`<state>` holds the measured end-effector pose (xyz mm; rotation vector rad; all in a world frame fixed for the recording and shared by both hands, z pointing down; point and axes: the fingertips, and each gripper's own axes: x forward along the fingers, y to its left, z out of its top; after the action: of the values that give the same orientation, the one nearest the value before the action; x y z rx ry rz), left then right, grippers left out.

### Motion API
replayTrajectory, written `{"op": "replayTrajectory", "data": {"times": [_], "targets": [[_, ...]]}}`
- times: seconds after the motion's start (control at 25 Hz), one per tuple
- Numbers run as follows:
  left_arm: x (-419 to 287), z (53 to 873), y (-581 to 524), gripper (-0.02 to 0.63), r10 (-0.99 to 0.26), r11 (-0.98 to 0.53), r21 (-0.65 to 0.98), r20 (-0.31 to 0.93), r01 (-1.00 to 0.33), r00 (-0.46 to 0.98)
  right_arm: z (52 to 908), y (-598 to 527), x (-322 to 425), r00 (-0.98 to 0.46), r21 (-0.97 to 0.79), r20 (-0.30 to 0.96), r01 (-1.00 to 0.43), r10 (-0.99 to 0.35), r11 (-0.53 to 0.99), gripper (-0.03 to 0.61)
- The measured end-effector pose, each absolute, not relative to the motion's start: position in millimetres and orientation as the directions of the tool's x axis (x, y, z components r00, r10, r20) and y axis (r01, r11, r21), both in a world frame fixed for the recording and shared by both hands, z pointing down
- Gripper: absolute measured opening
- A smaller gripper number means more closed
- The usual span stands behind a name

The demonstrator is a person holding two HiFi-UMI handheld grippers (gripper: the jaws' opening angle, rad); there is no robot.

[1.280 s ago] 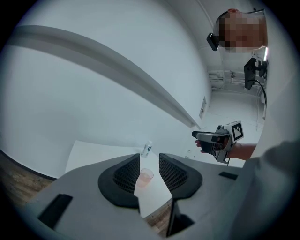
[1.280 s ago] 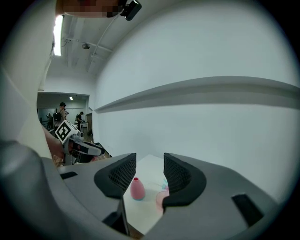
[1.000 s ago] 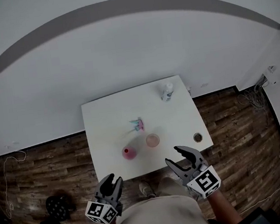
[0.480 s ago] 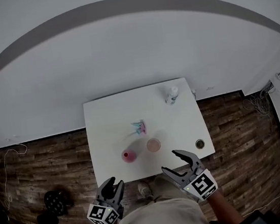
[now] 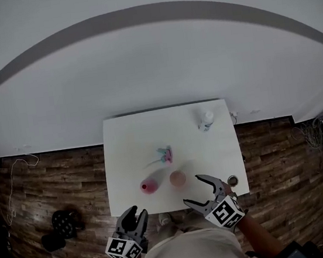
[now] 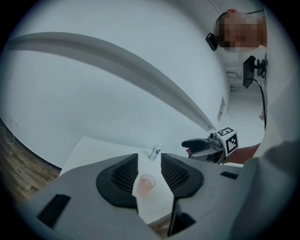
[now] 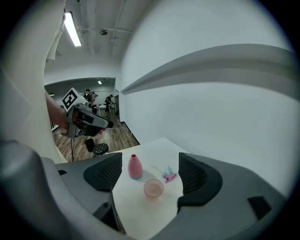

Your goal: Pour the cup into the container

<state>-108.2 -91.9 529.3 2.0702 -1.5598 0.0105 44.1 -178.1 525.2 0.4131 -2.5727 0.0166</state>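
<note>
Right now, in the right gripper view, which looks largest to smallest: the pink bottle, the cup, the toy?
1. The cup and the pink bottle: about alike. The bottle looks taller and the cup wider. The cup is also nearer the camera, so I do not rank them.
2. The toy: clearly the smallest.

White bottle point(image 5: 206, 119) and teal-pink trinket point(image 5: 165, 154) on white table point(image 5: 128, 150); wooden floor point(image 5: 56, 180)
</note>
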Motion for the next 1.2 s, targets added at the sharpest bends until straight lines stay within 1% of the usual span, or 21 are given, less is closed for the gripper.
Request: {"op": "replayTrajectory", "data": {"times": [0.48,0.72,0.96,1.2], "targets": [[-91.6,545.5,-99.9,0.15,-0.896,-0.084,0.351,0.384,-0.933,0.224,587.4,-193.7,35.6,-0.81,0.073,0.576,-0.084,-0.111,0.994,0.357],[-81.5,557.8,-98.0,0.155,-0.891,-0.036,0.328,0.416,-0.944,0.179,611.2,-198.6,34.4,-0.81,0.046,0.585,-0.017,-0.04,0.999,0.357],[-79.7,572.8,-103.7,0.158,-0.888,-0.002,0.311,0.437,-0.951,0.144,653.3,-203.9,29.4,-0.771,0.06,0.636,0.062,0.01,0.996,0.357],[-74.2,578.1,-107.7,0.163,-0.884,0.012,0.307,0.448,-0.952,0.133,688.4,-211.4,26.5,-0.729,0.06,0.684,0.088,0.023,0.994,0.357]]}}
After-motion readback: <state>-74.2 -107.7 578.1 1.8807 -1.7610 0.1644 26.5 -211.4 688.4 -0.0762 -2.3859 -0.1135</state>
